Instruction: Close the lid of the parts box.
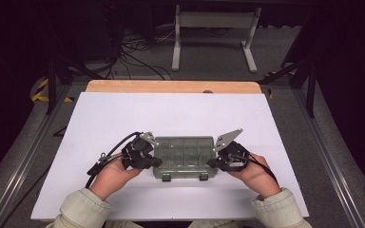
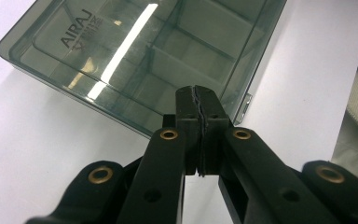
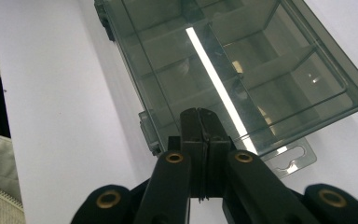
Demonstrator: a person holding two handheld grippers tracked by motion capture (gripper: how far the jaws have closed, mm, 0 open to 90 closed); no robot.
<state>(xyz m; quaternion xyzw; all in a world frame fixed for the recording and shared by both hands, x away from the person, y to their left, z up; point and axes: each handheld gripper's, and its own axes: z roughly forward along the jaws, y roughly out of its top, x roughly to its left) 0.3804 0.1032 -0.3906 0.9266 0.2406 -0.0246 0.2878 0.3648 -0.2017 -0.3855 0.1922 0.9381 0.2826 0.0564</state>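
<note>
Here, box (image 1: 184,156) between closed fingers (image 2: 186,105).

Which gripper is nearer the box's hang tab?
Right. The right gripper is shut at the box's tab end; the left gripper, also shut, is at the opposite end.

Compartment box (image 1: 184,156): smoky grey-green, see-through, dark lettering on its lid, a white streak of glare across it. Sheet (image 1: 123,114) under it: plain white, no pattern. Table edge (image 1: 171,86) beyond the sheet: pale wood tone. My left gripper (image 2: 199,100) and my right gripper (image 3: 199,122): black, brass-coloured rivets. My sleeves (image 1: 83,206): pale beige.
</note>
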